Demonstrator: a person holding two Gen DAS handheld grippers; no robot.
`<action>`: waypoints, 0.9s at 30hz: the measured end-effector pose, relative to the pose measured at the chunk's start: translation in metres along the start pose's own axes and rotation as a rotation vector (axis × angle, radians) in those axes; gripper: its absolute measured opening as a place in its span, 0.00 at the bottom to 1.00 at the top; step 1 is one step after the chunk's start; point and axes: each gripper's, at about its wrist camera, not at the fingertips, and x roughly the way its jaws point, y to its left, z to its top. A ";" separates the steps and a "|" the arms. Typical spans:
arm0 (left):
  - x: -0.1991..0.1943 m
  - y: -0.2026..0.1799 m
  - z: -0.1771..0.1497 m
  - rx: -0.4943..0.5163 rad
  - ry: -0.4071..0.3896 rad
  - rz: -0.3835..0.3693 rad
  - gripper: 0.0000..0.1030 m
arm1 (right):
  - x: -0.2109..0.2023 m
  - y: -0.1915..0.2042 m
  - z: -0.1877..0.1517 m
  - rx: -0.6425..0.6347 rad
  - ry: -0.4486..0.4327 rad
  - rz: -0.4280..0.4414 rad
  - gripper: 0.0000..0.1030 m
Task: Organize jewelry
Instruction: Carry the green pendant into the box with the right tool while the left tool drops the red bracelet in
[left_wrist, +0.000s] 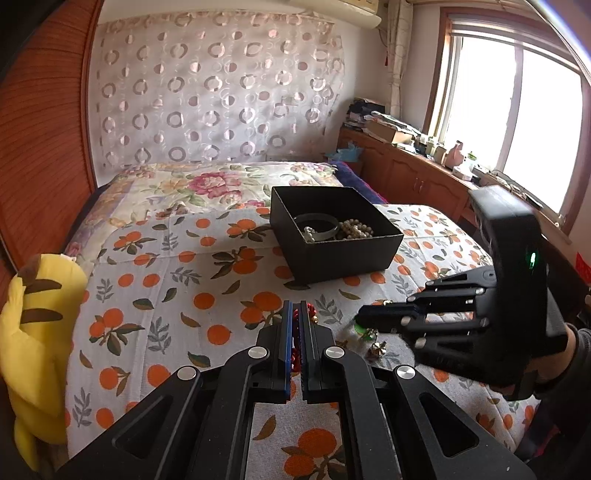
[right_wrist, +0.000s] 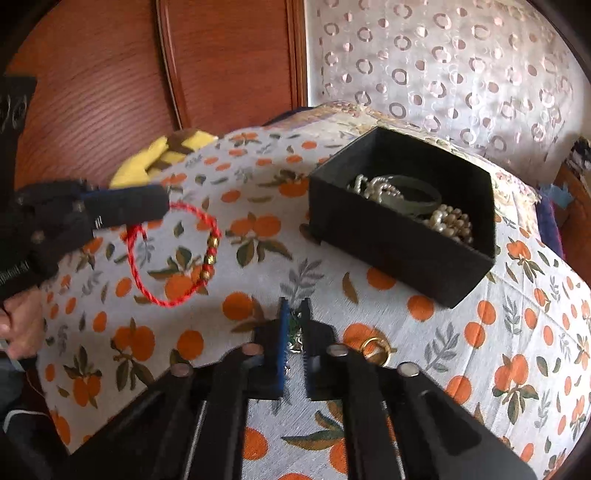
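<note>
A black open box (left_wrist: 343, 254) stands on the orange-print bedspread; it holds a grey-green bangle (left_wrist: 317, 223) and pearl strands (left_wrist: 356, 229). It also shows in the right wrist view (right_wrist: 388, 247). My left gripper (left_wrist: 295, 314) is shut on a red cord bracelet (right_wrist: 173, 254) with gold beads, which hangs above the spread. My right gripper (right_wrist: 294, 314) is shut on a green-and-silver piece of jewelry (right_wrist: 294, 332), low over the spread near the box. A gold ring (right_wrist: 375, 349) lies just right of it.
A yellow plush toy (left_wrist: 33, 332) lies at the bed's left edge. A floral quilt (left_wrist: 207, 184) covers the far bed. A wooden cabinet (left_wrist: 406, 173) with clutter runs under the window on the right. A wooden wardrobe (right_wrist: 110, 74) stands left.
</note>
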 end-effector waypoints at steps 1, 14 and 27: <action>0.001 -0.001 0.000 0.003 0.001 0.000 0.02 | -0.001 -0.001 0.001 -0.003 -0.002 -0.005 0.04; 0.003 -0.013 0.007 0.017 -0.012 -0.008 0.02 | -0.035 -0.019 0.008 0.011 -0.083 -0.008 0.04; 0.001 -0.022 0.028 0.035 -0.050 -0.010 0.02 | -0.078 -0.030 0.027 0.001 -0.178 -0.035 0.04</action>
